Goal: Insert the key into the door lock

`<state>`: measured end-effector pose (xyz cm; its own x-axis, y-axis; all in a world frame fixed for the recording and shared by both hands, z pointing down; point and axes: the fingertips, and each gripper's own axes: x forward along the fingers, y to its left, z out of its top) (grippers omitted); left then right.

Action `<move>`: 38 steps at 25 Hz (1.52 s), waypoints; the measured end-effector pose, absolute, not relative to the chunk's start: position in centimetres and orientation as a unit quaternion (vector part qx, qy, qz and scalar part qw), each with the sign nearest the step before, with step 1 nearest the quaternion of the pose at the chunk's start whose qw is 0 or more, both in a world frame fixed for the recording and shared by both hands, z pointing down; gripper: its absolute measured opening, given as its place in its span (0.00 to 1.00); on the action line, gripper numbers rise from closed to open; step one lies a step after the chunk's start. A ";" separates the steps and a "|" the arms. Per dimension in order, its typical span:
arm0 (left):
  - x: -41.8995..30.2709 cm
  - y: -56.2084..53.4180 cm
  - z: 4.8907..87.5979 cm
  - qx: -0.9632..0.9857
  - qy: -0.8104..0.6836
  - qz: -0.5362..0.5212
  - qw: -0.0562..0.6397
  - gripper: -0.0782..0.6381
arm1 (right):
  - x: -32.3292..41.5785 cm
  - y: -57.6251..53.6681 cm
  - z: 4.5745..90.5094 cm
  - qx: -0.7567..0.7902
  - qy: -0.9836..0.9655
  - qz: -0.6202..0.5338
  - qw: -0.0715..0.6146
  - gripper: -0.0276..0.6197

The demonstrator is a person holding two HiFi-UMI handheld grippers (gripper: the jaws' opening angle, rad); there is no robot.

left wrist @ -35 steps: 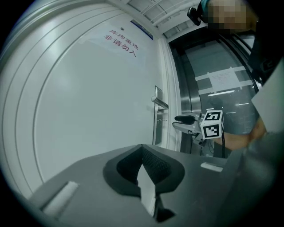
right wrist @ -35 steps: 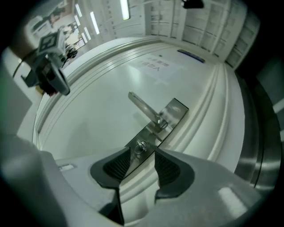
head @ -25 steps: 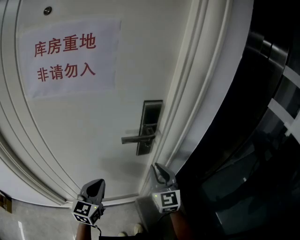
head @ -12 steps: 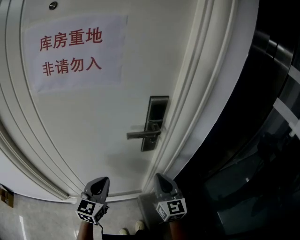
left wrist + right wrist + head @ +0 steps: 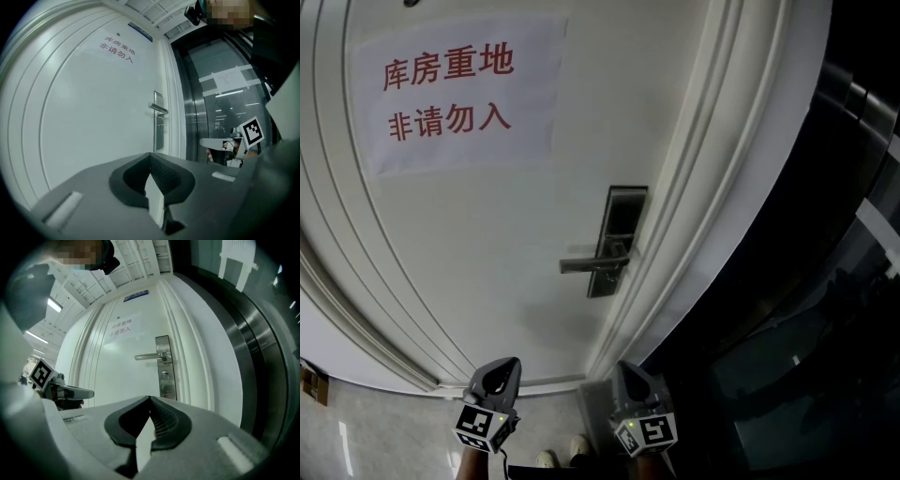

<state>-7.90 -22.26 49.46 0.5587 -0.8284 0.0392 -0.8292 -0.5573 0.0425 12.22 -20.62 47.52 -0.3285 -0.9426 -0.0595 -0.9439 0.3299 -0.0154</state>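
Note:
The steel lock plate [image 5: 616, 225] with its lever handle [image 5: 589, 264] sits at the right edge of the white door [image 5: 487, 244]. In the right gripper view the plate [image 5: 165, 380] has a keyhole cylinder below the handle [image 5: 149, 356]. Both grippers hang low, well short of the door. My left gripper [image 5: 504, 366] [image 5: 150, 155] is shut, its tips meeting with nothing seen between them. My right gripper [image 5: 628, 370] [image 5: 150, 397] is shut too, pointing level toward the lock plate. No key shows in any view.
A paper sign [image 5: 459, 94] with red characters hangs on the door's upper left. White frame mouldings [image 5: 703, 187] run beside the lock. Dark glass and steel panels [image 5: 825, 281] stand to the right. Pale floor tiles [image 5: 384, 441] and shoe tips [image 5: 548, 459] lie below.
My right gripper's jaws have closed; it has sunk lower in the head view and rolled, turning its marker cube. The left gripper has barely moved. The head view has shifted slightly.

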 end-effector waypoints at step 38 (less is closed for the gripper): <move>-8.6 -20.0 48.9 0.877 -0.479 0.002 0.035 0.11 | 11.4 -18.2 47.7 -0.567 0.823 0.015 0.017 0.05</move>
<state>-8.64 -20.04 48.90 0.5417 -0.8397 0.0369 -0.8400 -0.5393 0.0591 11.43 -18.15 47.73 -0.3566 -0.9331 -0.0459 -0.9342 0.3567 0.0051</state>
